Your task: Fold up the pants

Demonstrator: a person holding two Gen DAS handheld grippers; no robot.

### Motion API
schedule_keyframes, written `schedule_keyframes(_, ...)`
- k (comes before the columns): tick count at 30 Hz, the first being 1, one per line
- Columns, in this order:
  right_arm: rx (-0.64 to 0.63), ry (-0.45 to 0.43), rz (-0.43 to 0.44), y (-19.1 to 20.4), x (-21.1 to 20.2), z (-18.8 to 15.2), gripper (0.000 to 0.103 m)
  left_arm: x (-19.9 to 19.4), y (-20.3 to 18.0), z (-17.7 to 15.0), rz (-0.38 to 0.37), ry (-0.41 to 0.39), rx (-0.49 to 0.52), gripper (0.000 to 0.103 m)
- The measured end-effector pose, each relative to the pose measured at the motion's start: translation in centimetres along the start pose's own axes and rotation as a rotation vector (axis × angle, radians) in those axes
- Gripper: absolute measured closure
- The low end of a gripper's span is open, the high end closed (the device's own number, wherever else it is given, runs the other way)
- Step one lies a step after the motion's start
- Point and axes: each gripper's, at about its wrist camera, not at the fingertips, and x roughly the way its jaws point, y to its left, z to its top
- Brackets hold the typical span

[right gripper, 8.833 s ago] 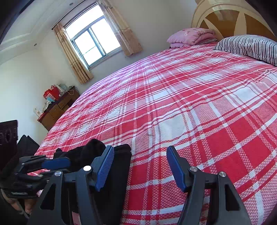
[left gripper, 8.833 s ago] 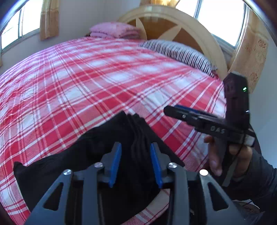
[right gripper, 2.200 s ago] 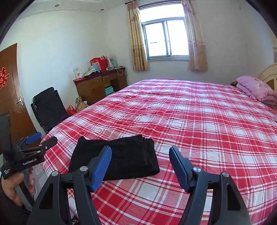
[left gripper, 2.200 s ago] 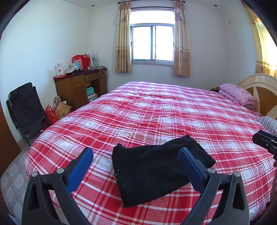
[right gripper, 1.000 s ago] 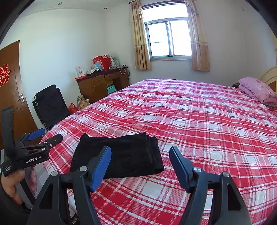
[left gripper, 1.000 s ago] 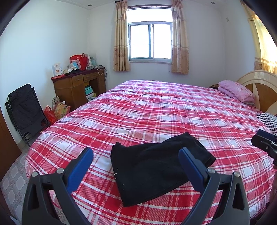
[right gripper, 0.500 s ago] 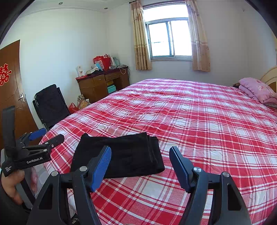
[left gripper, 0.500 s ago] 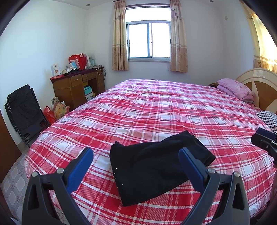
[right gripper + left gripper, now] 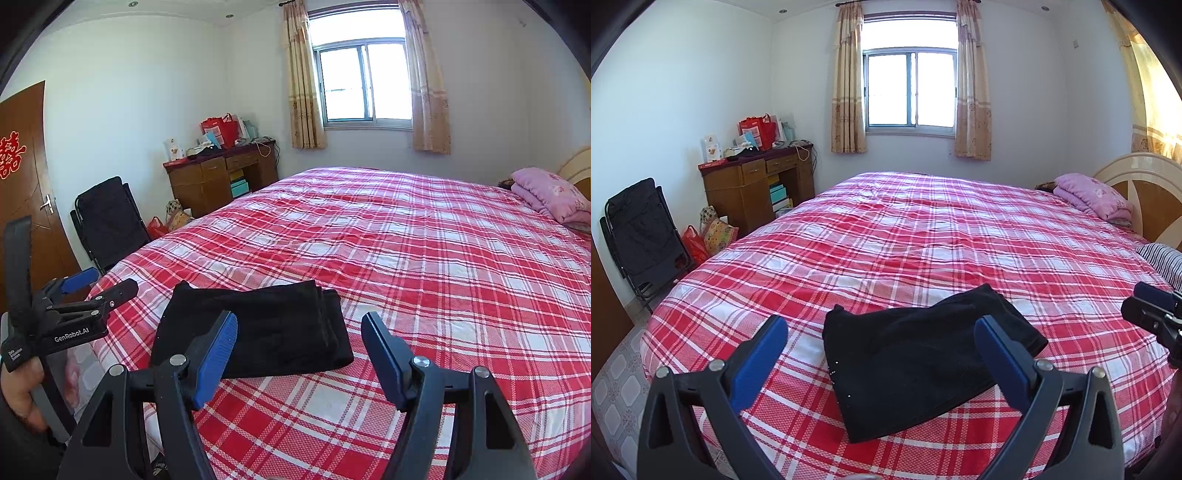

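The black pants (image 9: pixel 916 354) lie folded into a flat rectangle on the red plaid bedspread (image 9: pixel 942 236), near the bed's front corner; they also show in the right wrist view (image 9: pixel 266 325). My left gripper (image 9: pixel 881 334) is open and empty, held above and short of the pants. My right gripper (image 9: pixel 299 332) is open and empty, also held back above the pants' right end. The left gripper also shows from the side in the right wrist view (image 9: pixel 99 284), and the right gripper's tip shows at the left wrist view's right edge (image 9: pixel 1148 310).
A pink folded blanket (image 9: pixel 1093 195) and a striped pillow (image 9: pixel 1163 258) lie by the headboard (image 9: pixel 1145 192). A wooden desk (image 9: pixel 753 184) and a black folded chair (image 9: pixel 639 236) stand along the left wall. A door (image 9: pixel 22 177) is at the far left.
Over the earlier frames both grippers let go of the pants and drew back and up. In the last second the views barely shifted and the pants lay still.
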Motion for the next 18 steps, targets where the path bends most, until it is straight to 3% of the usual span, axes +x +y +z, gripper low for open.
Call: schedule_keyframes(18, -0.029, 0.022, 0.006, 0.44, 0.67, -0.76, 0.032, 0.95, 0.01, -0.84, 0.045, 0.018, 0.007, 0.0)
